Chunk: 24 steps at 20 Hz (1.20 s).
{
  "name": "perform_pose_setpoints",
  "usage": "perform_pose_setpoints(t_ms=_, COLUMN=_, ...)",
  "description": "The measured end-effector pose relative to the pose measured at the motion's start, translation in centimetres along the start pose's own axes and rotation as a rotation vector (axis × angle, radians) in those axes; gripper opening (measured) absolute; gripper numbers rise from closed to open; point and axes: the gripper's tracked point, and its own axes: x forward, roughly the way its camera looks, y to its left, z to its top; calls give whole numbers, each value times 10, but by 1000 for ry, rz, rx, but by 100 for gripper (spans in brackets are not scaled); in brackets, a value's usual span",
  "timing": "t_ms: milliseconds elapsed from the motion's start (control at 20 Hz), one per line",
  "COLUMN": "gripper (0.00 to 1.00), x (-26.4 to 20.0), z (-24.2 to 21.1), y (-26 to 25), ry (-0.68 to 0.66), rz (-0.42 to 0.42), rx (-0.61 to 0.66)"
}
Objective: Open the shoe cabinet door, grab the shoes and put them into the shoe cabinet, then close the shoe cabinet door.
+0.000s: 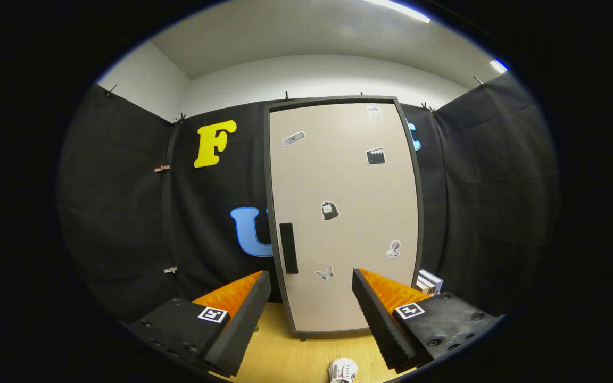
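— While the gripper hung in front of the cabinet, what were its fingers doing?

— They stood spread wide, with nothing between them but open air and a stretch of the wooden floor. Neither finger touched anything.

— And the shoes?

— One white shoe lay on the floor just below the gap between the fingers, nearer than the cabinet; I could see only its toe end. Whether a second shoe lay beside it I could not tell.

— What of the shoe cabinet?

— Beyond the fingers the shoe cabinet door was closed, flush in its dark frame, with a few stickers on its pale face. Its dark handle sat low on the edge that lay toward the left finger, well apart from both fingertips.

— Anything else nearby?

— A small striped box stood at the cabinet's foot, past the right finger.

— So how far along was the job?

— By my reading, at the very start: the door unopened, the shoe not picked up, nothing stowed. Opening, carrying and closing all remained to be done
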Motion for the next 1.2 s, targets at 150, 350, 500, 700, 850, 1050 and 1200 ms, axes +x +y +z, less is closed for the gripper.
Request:
perform_pose_setpoints(t_ms=150, gripper=98, x=0, z=0, y=-1, ry=-2, rz=-1, rx=-6)
perform_pose_setpoints(t_ms=350, gripper=98, x=3, z=0, y=1, ry=0, rz=-2, rx=-7)
perform_pose_setpoints(t_ms=500, gripper=98, x=16, z=-5, y=8, ry=9, rz=4, rx=-14)
perform_pose_setpoints(t_ms=700, gripper=98, x=46, z=-11, y=23, ry=22, rz=13, rx=-15)
perform_pose_setpoints(t_ms=850, gripper=98, x=81, z=-20, y=36, ry=40, rz=12, rx=-9)
perform_pose_setpoints(t_ms=1050, gripper=98, x=131, z=-32, y=46, ry=49, rz=-3, rx=-8)
perform_pose_setpoints(t_ms=1200, gripper=98, x=168, z=-40, y=48, ry=43, rz=-17, rx=12)
